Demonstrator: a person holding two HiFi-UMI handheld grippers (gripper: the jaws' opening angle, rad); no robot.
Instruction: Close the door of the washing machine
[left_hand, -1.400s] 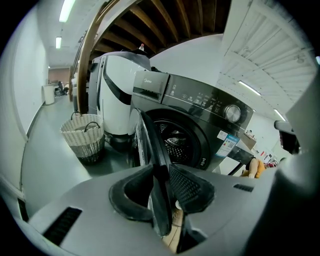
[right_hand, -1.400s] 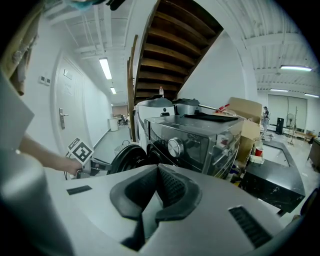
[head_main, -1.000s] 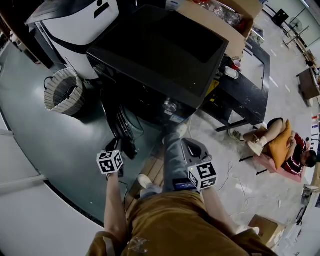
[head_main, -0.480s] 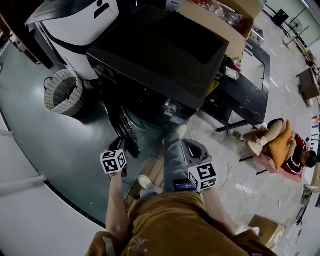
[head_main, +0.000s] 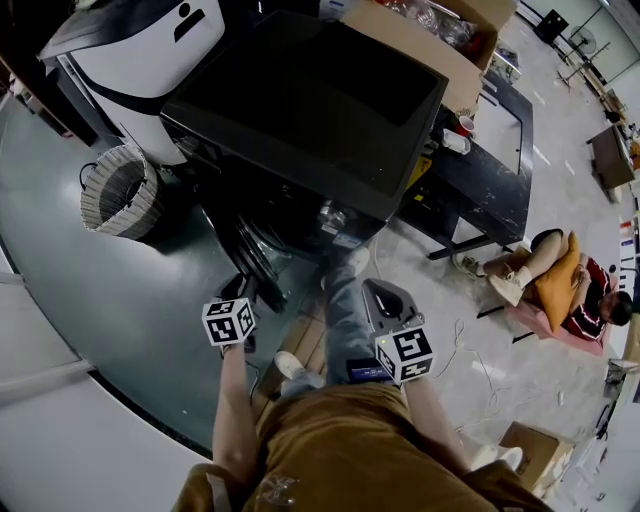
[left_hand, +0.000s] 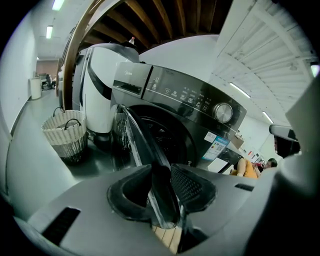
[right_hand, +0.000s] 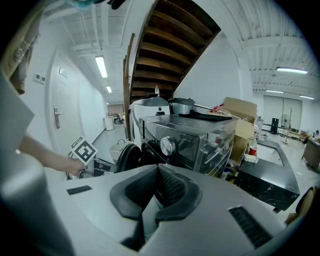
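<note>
Since a second ago my left claw (left_hand: 160, 174) has shifted slightly sideways and its jaws have just been opening; they stand released, with the edge of the open door (left_hand: 141, 149) of the washing machine (left_hand: 200, 112) between them. Right claw (right_hand: 157, 175) is clenched on nothing. The wicker basket (left_hand: 64, 134) stands near the machine, contents not discernible.
</note>
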